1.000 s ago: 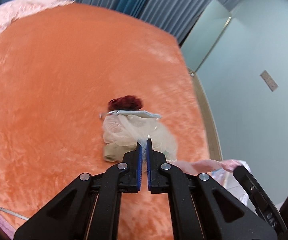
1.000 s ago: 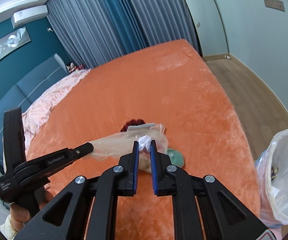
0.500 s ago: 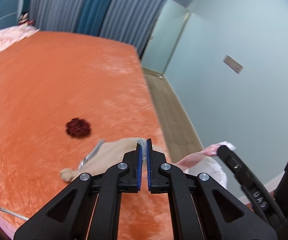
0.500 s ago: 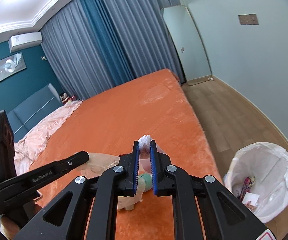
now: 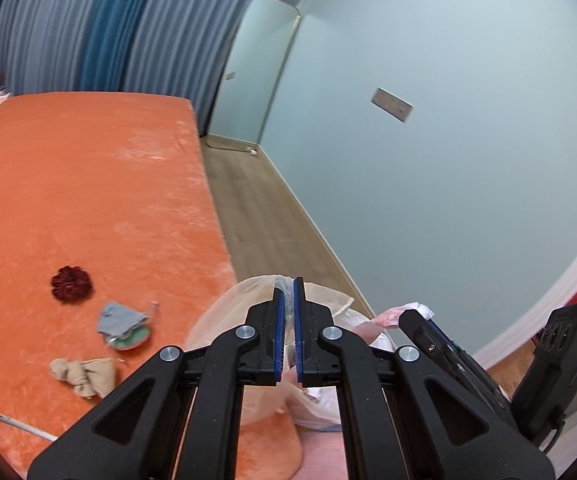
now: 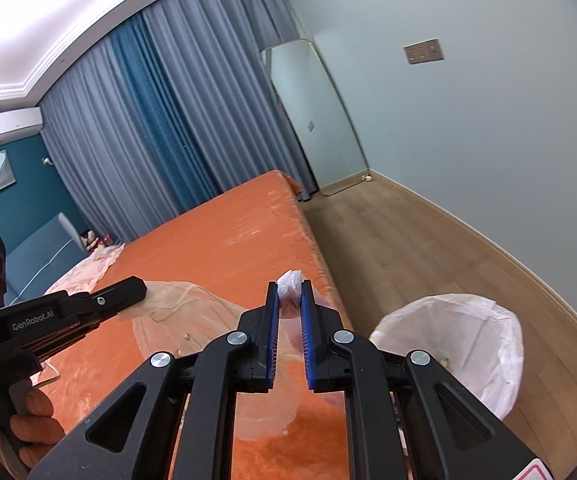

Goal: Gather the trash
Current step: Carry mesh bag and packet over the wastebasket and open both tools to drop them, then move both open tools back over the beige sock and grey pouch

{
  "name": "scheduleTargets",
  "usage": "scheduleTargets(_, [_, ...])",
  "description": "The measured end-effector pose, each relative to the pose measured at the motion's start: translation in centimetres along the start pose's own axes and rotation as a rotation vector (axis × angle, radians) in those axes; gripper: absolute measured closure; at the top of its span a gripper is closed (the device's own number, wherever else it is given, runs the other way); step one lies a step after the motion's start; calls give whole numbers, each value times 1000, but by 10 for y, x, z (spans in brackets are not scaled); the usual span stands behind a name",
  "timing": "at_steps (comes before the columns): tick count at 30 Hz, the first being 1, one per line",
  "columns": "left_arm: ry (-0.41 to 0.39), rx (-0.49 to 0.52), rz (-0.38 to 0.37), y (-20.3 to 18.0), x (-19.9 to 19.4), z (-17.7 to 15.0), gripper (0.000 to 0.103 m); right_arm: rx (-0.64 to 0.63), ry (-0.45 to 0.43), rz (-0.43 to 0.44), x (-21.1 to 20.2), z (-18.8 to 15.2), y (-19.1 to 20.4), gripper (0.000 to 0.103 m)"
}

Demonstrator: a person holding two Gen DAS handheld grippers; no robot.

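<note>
Both grippers hold one thin translucent plastic bag [image 5: 224, 332] stretched between them above the right edge of the orange bed [image 5: 88, 208]. My left gripper [image 5: 286, 312] is shut on one edge of it. My right gripper [image 6: 289, 300] is shut on the bunched other edge [image 6: 290, 280]; the bag [image 6: 192, 312] sags toward the left gripper [image 6: 128, 288]. A bin lined with a white bag [image 6: 460, 344] stands on the floor to the right, with bits of trash inside. A grey pouch on a green disc [image 5: 122, 326], a knotted beige cloth [image 5: 84, 374] and a dark red scrunchie [image 5: 71, 283] lie on the bed.
Wooden floor [image 6: 408, 248] runs between the bed and the pale blue wall [image 5: 448, 160]. A tall mirror [image 6: 316, 112] leans against the wall. Blue-grey curtains [image 6: 160, 128] hang beyond the bed. A pink quilt [image 6: 88, 268] and a white cable [image 5: 8, 420] lie on the bed.
Both grippers lifted the plastic bag off the bed and swung right toward the bin. The pouch, the green disc and the beige cloth dropped out and stayed on the bed.
</note>
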State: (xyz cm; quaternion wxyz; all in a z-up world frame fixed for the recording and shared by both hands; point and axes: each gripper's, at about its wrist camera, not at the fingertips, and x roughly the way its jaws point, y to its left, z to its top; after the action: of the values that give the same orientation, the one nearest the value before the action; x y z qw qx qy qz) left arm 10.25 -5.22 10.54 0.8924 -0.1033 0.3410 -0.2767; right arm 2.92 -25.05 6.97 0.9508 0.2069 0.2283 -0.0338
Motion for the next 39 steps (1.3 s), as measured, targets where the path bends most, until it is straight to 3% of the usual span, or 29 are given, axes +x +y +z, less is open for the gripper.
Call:
scheduleTargets(9, [43,87,-79,-58,34,-2,99,64,-34,-89,-15,5,-44,93])
scheduleTargets(18, [52,178,-210,-121,53,-1,99,134,-29,-161,-22,-5,-88,93])
scheduleTargets(23, [51,211,-238,-137,70,-7,96,158,-20,-189,-23,-12,-102,93])
scheduleTargets(24, [52,214,-225,-137,75,-10,95,161,-19,-192,-24,-13,-104,93])
scheduleTargets(26, [62,212,-175,-133,84,-15,73,164,-13,-197,-22,-15,-107,93])
scheduleTargets(27, [76,200,-155,-128,90,-19,70,163,-7,-198,-21,-16,-108,93])
scheduleTargets(31, [117,145,-93,-105,98,-30,67,158,27,-204,-11,-19,-104,86])
scheduleTargets(39, [83,140,9,-73,86,-39,59,121,51,-190,-4,-22,-86,86])
